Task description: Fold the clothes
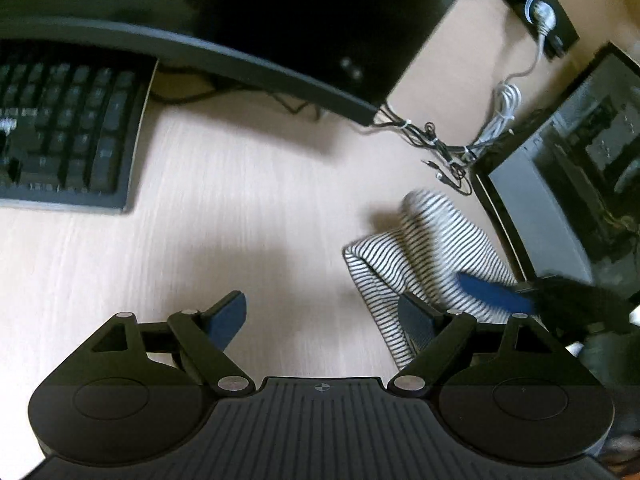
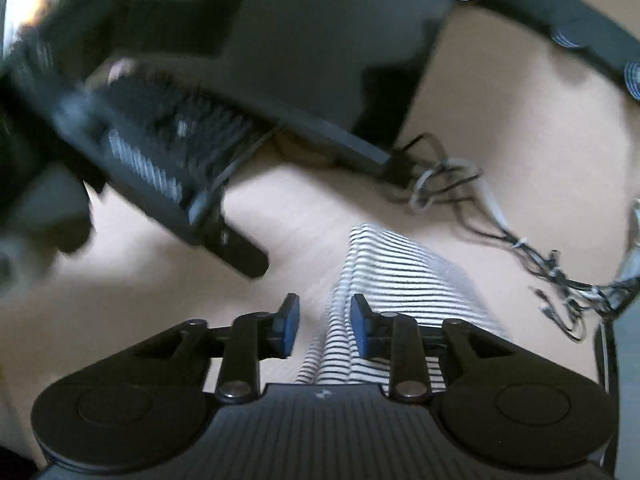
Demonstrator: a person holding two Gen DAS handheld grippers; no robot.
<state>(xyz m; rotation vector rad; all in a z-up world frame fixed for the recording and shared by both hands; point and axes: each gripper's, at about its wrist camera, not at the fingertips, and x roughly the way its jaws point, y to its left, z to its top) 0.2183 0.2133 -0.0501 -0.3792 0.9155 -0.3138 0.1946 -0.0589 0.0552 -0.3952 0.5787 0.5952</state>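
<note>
A black-and-white striped garment point(image 1: 420, 264) lies bunched on the light wooden desk point(image 1: 248, 200), to the right in the left wrist view. My left gripper point(image 1: 324, 316) is open wide over bare desk, and its right finger lies at the cloth's left edge. My right gripper point(image 2: 325, 324) is open, with its jaws astride a raised fold of the striped garment point(image 2: 400, 272); the pads do not press the cloth. The right gripper's blue finger point(image 1: 496, 292) shows blurred over the garment in the left wrist view. The left gripper point(image 2: 224, 236) shows blurred in the right wrist view.
A black keyboard point(image 1: 64, 128) sits at the back left. A monitor base point(image 1: 304, 12) stands behind. A bundle of cables point(image 1: 460, 148) lies at the back right beside a computer case point(image 1: 560, 184).
</note>
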